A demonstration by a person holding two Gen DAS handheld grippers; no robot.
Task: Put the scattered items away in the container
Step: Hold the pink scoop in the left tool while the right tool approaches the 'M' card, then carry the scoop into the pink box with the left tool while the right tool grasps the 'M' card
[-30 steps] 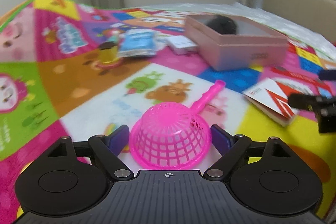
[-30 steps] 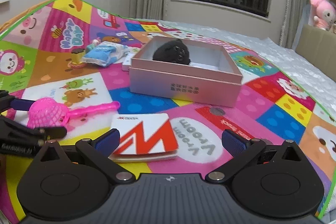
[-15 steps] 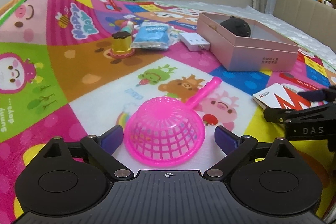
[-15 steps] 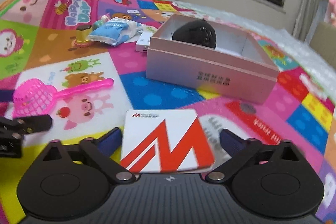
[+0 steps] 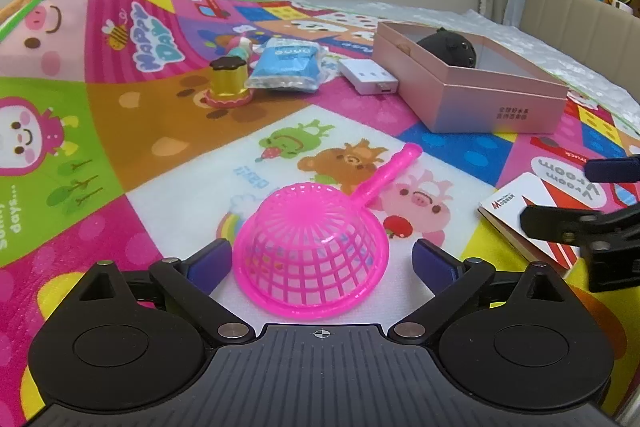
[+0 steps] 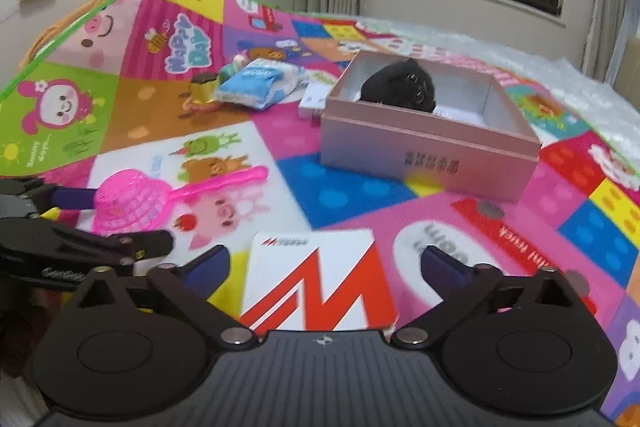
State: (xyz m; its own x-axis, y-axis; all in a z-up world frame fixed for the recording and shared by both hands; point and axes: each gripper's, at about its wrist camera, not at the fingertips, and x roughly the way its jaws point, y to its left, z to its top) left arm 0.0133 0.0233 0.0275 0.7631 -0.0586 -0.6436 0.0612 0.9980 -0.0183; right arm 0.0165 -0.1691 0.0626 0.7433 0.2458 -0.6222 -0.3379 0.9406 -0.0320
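The left tool (image 5: 320, 261) sits low over the colourful play mat (image 5: 120, 131), its jaws opening, with the dome of the pink toy strainer (image 5: 312, 251) between the blue pads. The pads do not press on it: the left one stands just beside the rim, the right one a little apart. The strainer lies mouth down on the mat, its handle pointing away toward the pink box (image 5: 472, 95).

The right tool (image 6: 324, 267) has its jaws spreading wide as well, and the white and red booklet (image 6: 320, 283) lies flat on the mat between them, ungripped.

The pink box stands open on the mat beyond both tools, with a black plush toy (image 6: 400, 87) inside it. To the left of the box, a white power adapter (image 5: 368, 77) lies just beside its wall. Further left lie a blue packet (image 5: 286, 67) and a small gold toy cup (image 5: 228, 83) that stands upright on a pink base, the two close together.

In the left wrist view, the right tool's black fingers reach in from the right edge over the booklet.
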